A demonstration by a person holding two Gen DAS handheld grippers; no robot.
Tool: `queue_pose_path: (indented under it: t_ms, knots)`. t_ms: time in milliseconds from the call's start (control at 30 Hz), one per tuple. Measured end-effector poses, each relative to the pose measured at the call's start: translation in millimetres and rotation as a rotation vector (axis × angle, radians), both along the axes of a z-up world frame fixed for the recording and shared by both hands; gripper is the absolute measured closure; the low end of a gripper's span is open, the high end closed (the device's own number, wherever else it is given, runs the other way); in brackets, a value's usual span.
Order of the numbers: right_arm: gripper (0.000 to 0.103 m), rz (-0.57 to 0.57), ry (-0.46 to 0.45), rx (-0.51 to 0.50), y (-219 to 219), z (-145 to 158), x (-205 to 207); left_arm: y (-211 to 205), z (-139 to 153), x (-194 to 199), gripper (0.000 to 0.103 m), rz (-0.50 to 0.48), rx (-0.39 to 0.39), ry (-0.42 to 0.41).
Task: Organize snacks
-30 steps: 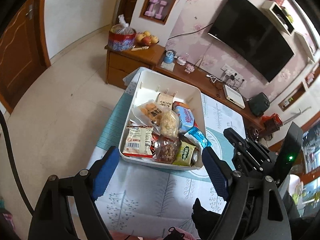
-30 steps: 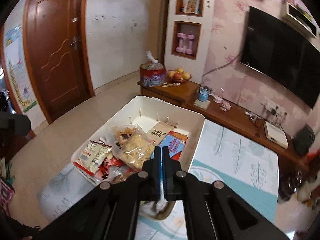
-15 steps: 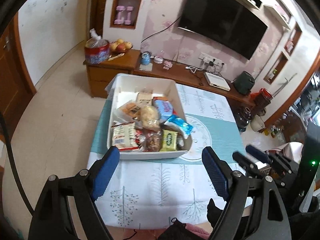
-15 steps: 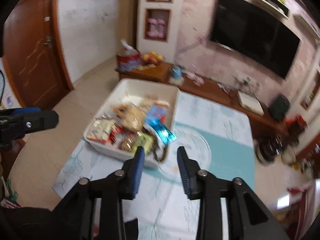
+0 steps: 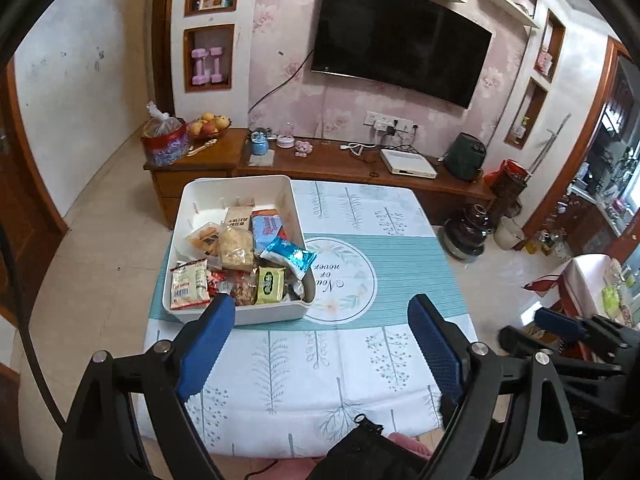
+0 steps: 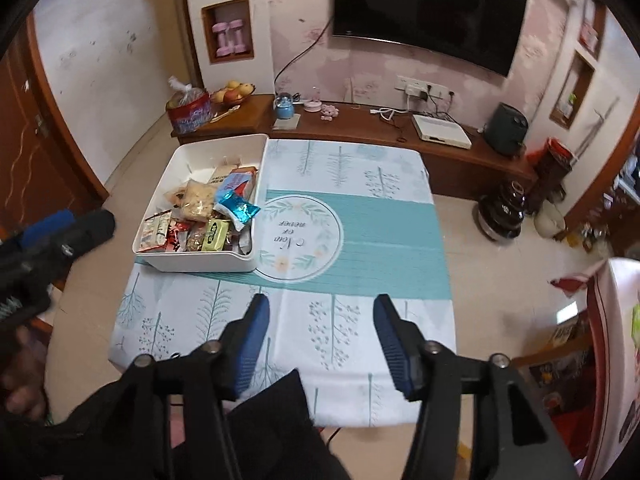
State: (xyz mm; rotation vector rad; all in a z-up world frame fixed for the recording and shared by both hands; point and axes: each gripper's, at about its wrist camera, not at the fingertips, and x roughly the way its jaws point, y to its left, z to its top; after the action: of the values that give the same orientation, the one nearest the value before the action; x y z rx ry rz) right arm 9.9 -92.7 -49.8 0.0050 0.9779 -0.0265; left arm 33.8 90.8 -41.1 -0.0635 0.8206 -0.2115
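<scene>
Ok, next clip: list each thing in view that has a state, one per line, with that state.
White bin: uncovered, on the tablecloth, far end bare, snacks piled at the near end.
Blue foil packet: on top of the pile, overhanging the bin's right rim.
Left gripper: jaws opening, nothing between them.
Right gripper: jaws opening, nothing between them.
TV: screen dark.

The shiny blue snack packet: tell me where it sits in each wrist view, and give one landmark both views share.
Left wrist: the shiny blue snack packet lies left of centre, over the right rim of the white bin.
Right wrist: the packet is in the upper left, at the bin's right edge.
Shared landmark: the round emblem on the tablecloth, just right of the packet.
</scene>
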Motion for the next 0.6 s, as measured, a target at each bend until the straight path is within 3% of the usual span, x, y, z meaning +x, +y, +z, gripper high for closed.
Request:
queue_pose_path:
  t_ms: [100,233,367,467,600]
  knots:
    - [0.042,-0.027,-0.028,0.033,-12,5,-17,-7,-1,-13,0.015,0.044,0.007,-0.003]
    - [0.023,-0.041,-0.038,0.078,-20,-3,-30,-17,-1,-26,0.008,0.095,0.070,-0.027]
    - [0.014,-0.015,-0.024,0.102,-20,-9,-32,-20,1,-29,0.000,0.132,0.092,-0.024]
    - [0.005,-0.007,-0.039,0.107,-20,-8,-31,-21,2,-29,0.000,0.146,0.116,-0.026]
    - [0.001,-0.004,-0.042,0.111,-21,-8,-31,-21,2,-28,0.000,0.165,0.138,-0.024]
